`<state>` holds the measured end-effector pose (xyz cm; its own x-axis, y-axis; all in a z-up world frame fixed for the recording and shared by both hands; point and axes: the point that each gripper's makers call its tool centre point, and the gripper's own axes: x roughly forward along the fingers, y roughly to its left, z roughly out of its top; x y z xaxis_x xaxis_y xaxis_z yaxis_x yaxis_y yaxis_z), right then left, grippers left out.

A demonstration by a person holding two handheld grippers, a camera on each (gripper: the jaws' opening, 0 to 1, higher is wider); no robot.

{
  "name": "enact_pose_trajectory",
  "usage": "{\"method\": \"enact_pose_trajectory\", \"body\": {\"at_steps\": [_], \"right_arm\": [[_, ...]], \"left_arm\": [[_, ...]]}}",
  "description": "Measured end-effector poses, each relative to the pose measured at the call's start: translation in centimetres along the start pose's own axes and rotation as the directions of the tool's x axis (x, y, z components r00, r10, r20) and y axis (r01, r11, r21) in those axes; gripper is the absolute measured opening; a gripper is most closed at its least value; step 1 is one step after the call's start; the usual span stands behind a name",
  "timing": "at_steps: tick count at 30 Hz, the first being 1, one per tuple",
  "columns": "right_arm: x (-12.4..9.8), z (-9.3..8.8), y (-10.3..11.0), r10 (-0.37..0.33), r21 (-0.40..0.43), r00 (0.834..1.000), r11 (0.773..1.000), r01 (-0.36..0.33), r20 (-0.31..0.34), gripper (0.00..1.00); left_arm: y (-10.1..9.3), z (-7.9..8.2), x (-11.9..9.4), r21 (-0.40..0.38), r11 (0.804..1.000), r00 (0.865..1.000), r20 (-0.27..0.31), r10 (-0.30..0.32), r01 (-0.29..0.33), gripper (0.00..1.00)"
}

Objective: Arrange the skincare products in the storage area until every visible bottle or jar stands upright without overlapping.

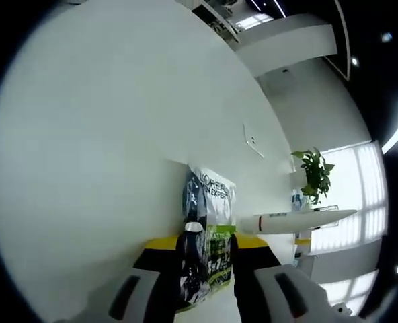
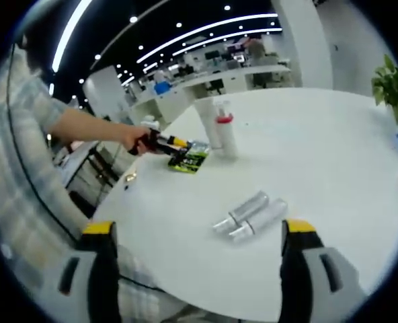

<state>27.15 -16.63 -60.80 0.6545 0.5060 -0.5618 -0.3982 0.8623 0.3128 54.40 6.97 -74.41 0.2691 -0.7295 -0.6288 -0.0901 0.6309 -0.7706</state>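
Bright, even light falls from ceiling strip lights (image 2: pixel 206 30) and a glowing window (image 1: pixel 360 202) that washes out white. The white table (image 2: pixel 306 155) shows only faint shadows. Fisheye bending curves every edge, and both views look soft and slightly blurred.

Round white table (image 2: pixel 333 168) looks smooth and matt, barely any glare. The two silver tubes (image 2: pixel 249 217) lying on it have a shiny metallic finish, and the printed green-and-black sachet (image 1: pixel 209 235) looks like glossy, crinkly plastic film.
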Motion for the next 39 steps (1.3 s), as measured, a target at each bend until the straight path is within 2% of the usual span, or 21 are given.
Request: {"method": "enact_pose_trajectory", "body": {"at_steps": [8, 14, 25, 31, 35, 37, 39], "right_arm": [[-0.1, 0.0, -0.1, -0.005, 0.005, 1.0, 1.0, 0.005, 0.008, 0.99], [-0.2, -0.2, -0.3, -0.004, -0.002, 1.0, 1.0, 0.004, 0.007, 0.99], [-0.4, -0.3, -0.3, 0.002, -0.005, 1.0, 1.0, -0.002, 0.016, 0.99], [-0.1, -0.5, -0.4, 0.006, 0.014, 1.0, 1.0, -0.007, 0.019, 0.99], [0.6, -1.1, -0.9, -0.001, 0.01, 1.0, 1.0, 0.001, -0.004, 0.99], [1.0, -1.4, -1.8, -0.026, -0.004, 0.999, 1.0, 0.026, -0.023, 0.99], [1.3, -1.8, -2.4, -0.032, -0.007, 0.998, 0.999, 0.032, -0.047, 0.99]], "left_arm": [[-1.1, -0.5, 0.9, -0.007, 1.0, 1.0, 0.01, 0.011, -0.011, 0.31], [-0.6, -0.4, 0.8, 0.003, 0.999, 0.999, 0.025, 0.045, -0.045, 0.3], [0.8, -0.1, -1.2, 0.039, 0.994, 0.994, 0.046, 0.098, -0.099, 0.36], [-0.2, -0.2, -2.8, 0.073, 0.995, 0.992, 0.107, 0.061, -0.069, 0.38], [-1.1, -2.0, -4.2, 0.139, 0.989, 0.991, 0.128, 0.037, -0.055, 0.4], [-2.5, -4.6, -6.0, 0.181, 0.983, 0.99, 0.142, 0.015, -0.041, 0.41], [-2.7, -5.7, -6.2, 0.187, 0.982, 0.989, 0.145, -0.003, -0.025, 0.41]]}}
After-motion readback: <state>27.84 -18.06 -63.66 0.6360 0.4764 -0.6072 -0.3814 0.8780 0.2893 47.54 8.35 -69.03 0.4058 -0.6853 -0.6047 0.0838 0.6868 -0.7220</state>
